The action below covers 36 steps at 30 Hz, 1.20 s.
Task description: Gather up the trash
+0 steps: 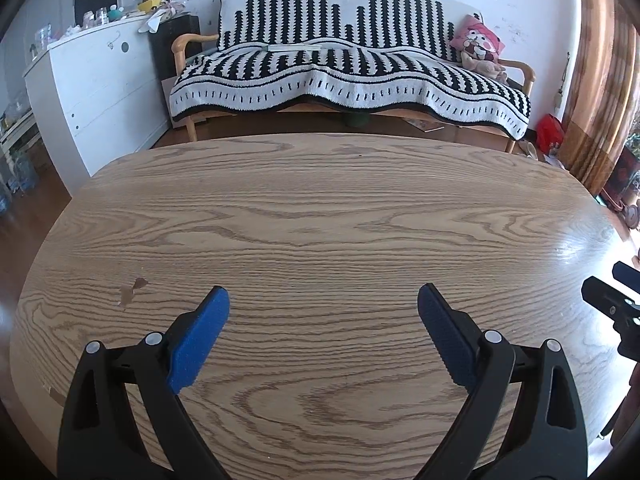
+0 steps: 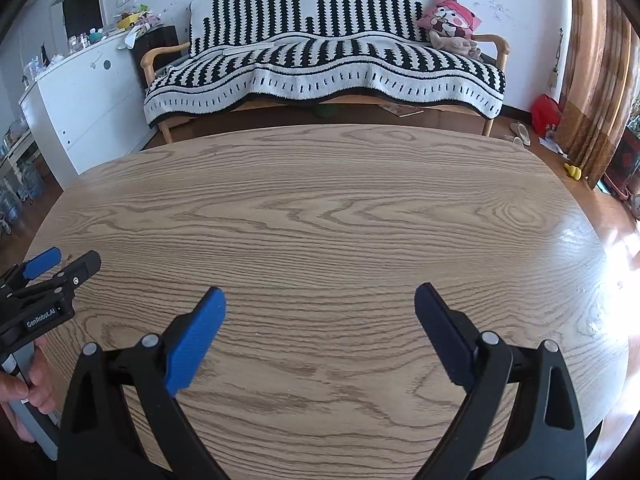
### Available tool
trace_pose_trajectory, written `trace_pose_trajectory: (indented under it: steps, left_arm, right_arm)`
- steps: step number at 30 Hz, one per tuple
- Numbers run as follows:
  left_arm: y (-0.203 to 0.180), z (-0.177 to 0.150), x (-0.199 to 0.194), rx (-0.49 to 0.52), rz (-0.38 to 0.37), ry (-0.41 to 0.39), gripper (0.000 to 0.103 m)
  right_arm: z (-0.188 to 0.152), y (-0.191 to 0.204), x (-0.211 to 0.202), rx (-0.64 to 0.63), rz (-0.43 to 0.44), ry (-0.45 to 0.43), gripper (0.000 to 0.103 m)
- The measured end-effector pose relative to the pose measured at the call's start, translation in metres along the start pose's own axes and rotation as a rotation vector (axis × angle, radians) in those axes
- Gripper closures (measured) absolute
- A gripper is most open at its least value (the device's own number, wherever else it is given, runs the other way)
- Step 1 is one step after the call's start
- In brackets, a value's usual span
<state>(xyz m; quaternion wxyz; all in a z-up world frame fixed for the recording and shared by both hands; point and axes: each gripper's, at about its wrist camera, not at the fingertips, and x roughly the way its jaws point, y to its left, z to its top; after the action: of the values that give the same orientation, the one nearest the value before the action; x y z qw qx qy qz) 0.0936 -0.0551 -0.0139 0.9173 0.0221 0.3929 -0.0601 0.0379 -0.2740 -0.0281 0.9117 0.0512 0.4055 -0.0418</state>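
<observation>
My left gripper (image 1: 323, 296) is open and empty, held low over the near part of a wooden table (image 1: 320, 208). My right gripper (image 2: 320, 294) is open and empty over the same table (image 2: 320, 200), to the right of the left one. The right gripper also shows at the right edge of the left wrist view (image 1: 612, 292). The left gripper also shows at the left edge of the right wrist view (image 2: 64, 260), held by a hand. No trash shows on the table in either view.
Behind the table stands a wooden bench (image 1: 344, 64) under a black-and-white blanket, with a pink pillow (image 1: 478, 42). A white cabinet (image 1: 92, 88) with clutter on top stands at the left. A red bag (image 2: 545, 114) and curtains (image 2: 592, 64) are at the right.
</observation>
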Motion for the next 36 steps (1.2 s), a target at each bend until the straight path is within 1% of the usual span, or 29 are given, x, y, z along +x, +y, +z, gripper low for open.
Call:
trace_pose_trajectory:
  steps: [27,36]
  left_arm:
    - [0.0022,-0.0056,-0.0042,-0.013,0.008,0.005,0.011]
    - [-0.0009,-0.0053,-0.0077,-0.010,-0.009,0.001,0.011]
  right_arm:
    - [-0.0001,-0.0065,-0.0030,-0.001,-0.004,0.000,0.011]
    - [0.0003,-0.0082,-0.0027,0.000,-0.007,0.001,0.011]
